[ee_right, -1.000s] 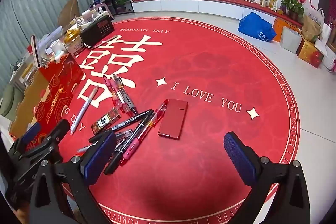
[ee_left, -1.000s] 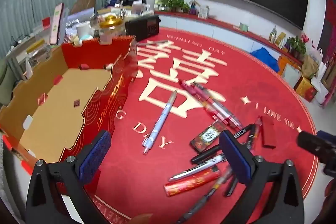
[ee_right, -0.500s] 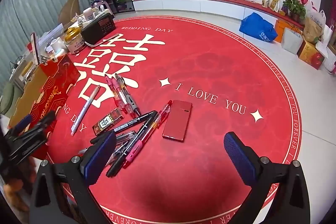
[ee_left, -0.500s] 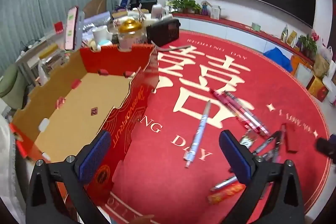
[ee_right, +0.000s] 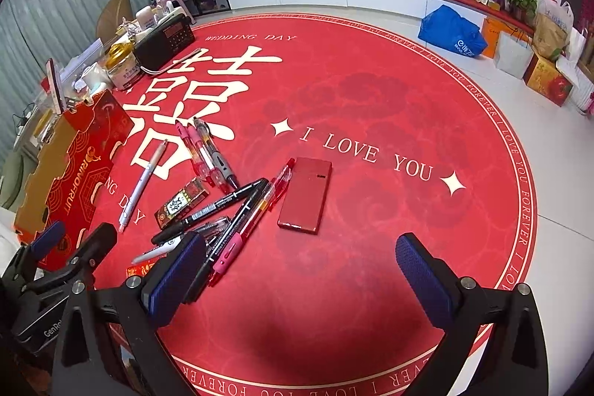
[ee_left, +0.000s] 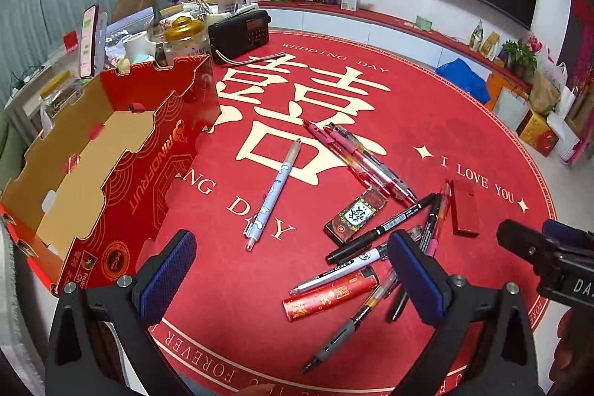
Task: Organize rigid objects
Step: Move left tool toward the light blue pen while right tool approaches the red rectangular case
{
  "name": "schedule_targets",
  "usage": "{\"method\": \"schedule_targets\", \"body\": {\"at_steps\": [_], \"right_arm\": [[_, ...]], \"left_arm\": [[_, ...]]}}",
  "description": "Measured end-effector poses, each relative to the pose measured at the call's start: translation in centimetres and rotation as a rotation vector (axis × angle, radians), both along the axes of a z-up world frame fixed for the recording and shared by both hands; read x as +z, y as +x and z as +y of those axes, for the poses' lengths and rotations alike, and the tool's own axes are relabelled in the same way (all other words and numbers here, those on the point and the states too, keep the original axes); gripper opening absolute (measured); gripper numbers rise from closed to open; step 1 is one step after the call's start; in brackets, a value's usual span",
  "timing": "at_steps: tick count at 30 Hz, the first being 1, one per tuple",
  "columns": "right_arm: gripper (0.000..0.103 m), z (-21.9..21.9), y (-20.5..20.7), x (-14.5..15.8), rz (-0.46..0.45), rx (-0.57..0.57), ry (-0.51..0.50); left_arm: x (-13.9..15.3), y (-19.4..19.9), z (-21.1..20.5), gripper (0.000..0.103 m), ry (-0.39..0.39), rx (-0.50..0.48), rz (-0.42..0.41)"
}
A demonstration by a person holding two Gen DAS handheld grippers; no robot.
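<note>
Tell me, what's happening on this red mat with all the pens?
A person holds a gripper in each hand over a round red mat. Both the left gripper and the right gripper have their jaws wide apart and hold nothing. Pens, a light blue pen, a flat red case and a small patterned box lie scattered on the mat. The open red cardboard box beside them looks empty, so sorting seems not yet begun.

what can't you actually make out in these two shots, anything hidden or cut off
- Pens under the right gripper: right wrist view, its left finger pad covers their lower ends.
- Red lighter: mostly hidden in right wrist view; print too small to read in left.
- Cardboard box: left wrist view, its near end is cut off behind the left gripper.
</note>
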State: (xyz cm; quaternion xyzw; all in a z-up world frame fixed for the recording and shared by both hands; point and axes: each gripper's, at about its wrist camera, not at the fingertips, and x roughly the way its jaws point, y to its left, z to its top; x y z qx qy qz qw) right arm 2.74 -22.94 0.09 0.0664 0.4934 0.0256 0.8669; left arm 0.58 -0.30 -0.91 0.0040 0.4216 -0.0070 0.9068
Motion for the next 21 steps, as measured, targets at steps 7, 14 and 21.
{"method": "schedule_targets", "body": {"at_steps": [7,14,21], "right_arm": [[0.103,-0.4,0.0,-0.3,0.007,-0.007,0.009],[0.103,-0.6,-0.1,-0.7,0.018,-0.018,0.009],[0.103,-1.0,0.1,-1.0,0.026,-0.018,0.014]], "left_arm": [[0.2,-0.2,0.0,0.103,0.02,0.007,0.007],[-0.2,-0.1,-0.2,0.103,0.031,-0.004,0.018],[-0.6,0.0,0.3,0.103,0.041,0.006,0.026]]}}
